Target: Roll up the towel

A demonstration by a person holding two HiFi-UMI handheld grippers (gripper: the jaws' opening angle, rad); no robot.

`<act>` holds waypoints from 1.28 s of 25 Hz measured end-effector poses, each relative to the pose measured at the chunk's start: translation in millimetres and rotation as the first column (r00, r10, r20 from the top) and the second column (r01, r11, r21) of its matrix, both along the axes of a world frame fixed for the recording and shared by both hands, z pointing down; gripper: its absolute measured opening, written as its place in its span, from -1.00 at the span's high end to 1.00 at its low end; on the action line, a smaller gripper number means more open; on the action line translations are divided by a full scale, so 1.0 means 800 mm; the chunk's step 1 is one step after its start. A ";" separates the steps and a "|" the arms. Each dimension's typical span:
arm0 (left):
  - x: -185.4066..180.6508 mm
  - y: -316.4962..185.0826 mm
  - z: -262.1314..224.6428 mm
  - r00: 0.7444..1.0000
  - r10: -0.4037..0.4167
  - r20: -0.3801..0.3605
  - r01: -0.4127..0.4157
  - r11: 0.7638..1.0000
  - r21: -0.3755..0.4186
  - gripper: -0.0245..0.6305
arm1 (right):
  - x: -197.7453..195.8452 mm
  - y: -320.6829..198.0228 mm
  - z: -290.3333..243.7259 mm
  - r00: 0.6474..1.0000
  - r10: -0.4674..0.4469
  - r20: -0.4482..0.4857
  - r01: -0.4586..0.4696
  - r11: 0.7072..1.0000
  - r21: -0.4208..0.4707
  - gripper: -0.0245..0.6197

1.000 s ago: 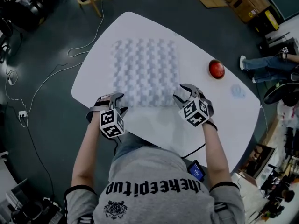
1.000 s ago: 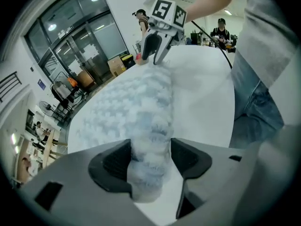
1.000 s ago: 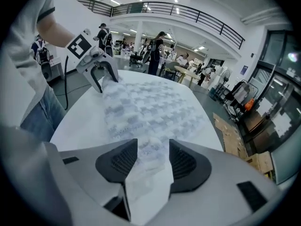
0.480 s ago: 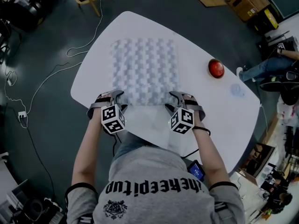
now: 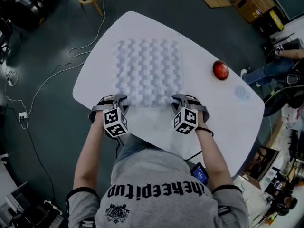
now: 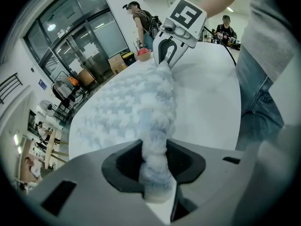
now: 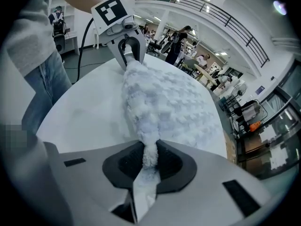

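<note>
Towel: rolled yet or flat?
Spread flat: the towel lies open across the table, no roll started; only its near edge is bunched up.

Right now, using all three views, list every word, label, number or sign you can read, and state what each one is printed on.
"thekeepitup" (gothic lettering, some letters uncertain): on the grey shirt.
Emblem below that lettering: too small to read.
Marker cubes: black-and-white square patterns only, no letters or numbers.
Blue wall sign: too small to read.
</note>
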State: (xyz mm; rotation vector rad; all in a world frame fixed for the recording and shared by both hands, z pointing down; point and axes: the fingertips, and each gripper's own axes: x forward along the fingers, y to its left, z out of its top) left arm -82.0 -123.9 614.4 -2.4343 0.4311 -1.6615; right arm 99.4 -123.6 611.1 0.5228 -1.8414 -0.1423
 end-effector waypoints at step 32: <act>0.003 0.054 -0.024 0.992 -0.024 -0.126 -0.004 0.975 -0.222 0.38 | 0.007 0.058 -0.038 0.954 0.155 0.255 -0.083 0.959 -0.272 0.56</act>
